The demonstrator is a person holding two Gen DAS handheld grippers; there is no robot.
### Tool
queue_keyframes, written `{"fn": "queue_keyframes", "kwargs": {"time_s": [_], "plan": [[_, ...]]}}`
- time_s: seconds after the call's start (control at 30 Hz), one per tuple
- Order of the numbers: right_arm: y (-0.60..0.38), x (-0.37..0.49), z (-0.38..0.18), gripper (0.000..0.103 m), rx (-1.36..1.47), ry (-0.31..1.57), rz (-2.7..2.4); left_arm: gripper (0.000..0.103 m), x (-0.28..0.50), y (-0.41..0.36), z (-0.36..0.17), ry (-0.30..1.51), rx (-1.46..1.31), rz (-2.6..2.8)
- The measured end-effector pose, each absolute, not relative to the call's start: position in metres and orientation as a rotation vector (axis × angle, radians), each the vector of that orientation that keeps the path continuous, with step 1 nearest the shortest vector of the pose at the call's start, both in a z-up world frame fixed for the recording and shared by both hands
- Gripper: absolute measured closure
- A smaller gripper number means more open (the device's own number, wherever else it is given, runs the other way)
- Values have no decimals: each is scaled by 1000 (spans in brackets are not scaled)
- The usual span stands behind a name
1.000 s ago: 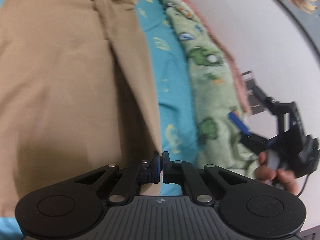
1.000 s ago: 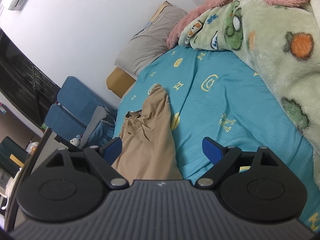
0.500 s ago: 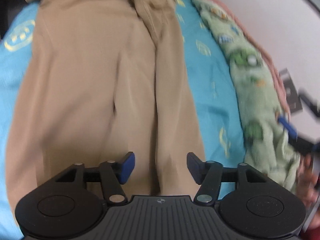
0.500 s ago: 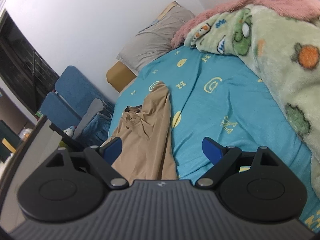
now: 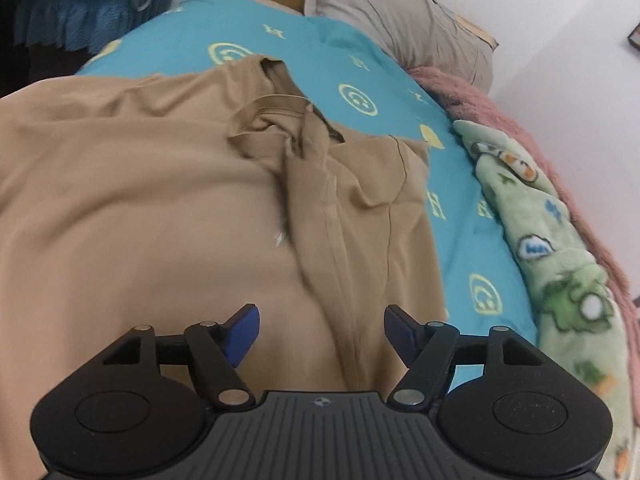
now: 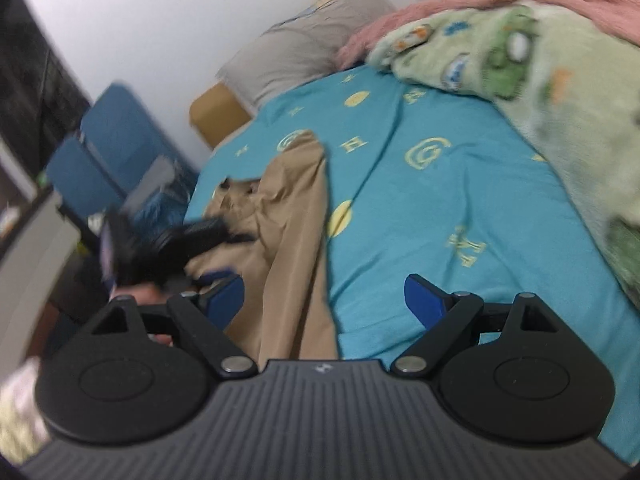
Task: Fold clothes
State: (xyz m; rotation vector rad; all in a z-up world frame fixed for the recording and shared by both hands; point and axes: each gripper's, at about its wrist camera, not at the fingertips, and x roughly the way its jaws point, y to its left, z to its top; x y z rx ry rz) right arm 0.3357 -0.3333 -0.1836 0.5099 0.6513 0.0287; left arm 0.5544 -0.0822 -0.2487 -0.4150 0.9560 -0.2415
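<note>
Tan shirt (image 5: 168, 216) lies free under just-opened left gripper (image 5: 321, 330); right gripper (image 6: 324, 300) wide.

The tan shirt (image 5: 168, 208) was thin, matt woven cloth, softly creased, with stitched seams. Under it the turquoise bed sheet (image 5: 360, 68) was smooth matt cotton-like cloth printed in pale yellow. The green blanket (image 5: 560, 264) looked plush and fuzzy, the pink blanket (image 5: 500, 108) shaggier still. The grey pillow (image 5: 400, 16) was plain matt fabric. The left claw (image 5: 322, 326) was matt black plastic, ribbed on top, with shiny metal pins and blue pads (image 5: 244, 330).
</note>
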Motion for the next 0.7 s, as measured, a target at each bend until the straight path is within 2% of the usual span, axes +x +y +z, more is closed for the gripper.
{"fn": "queue_keyframes", "kwargs": {"time_s": [0.07, 0.1, 0.13, 0.2, 0.33, 0.47, 0.57, 0.6, 0.7], "plan": [[-320, 346, -188, 14, 447, 669, 49, 34, 564, -92, -252, 930, -372, -242], [-315, 351, -190, 14, 431, 678, 61, 42, 568, -97, -253, 916, -348, -243], [-311, 355, -193, 14, 415, 688, 74, 65, 573, -101, -254, 901, -324, -244], [-308, 361, -198, 14, 397, 704, 82, 98, 580, -109, -255, 878, -268, -246], [-316, 369, -208, 15, 442, 729, 71, 98, 591, -118, -234, 788, -84, -180], [-319, 372, -212, 15, 459, 736, 59, 95, 602, -123, -237, 816, -31, -121], [-319, 370, -211, 15, 449, 732, 55, 74, 595, -116, -243, 845, -64, -128], [-320, 369, -211, 15, 448, 729, 49, 64, 588, -111, -242, 850, -81, -138], [-323, 366, -210, 15, 449, 719, 31, 57, 557, -97, -233, 856, -118, -178]]}}
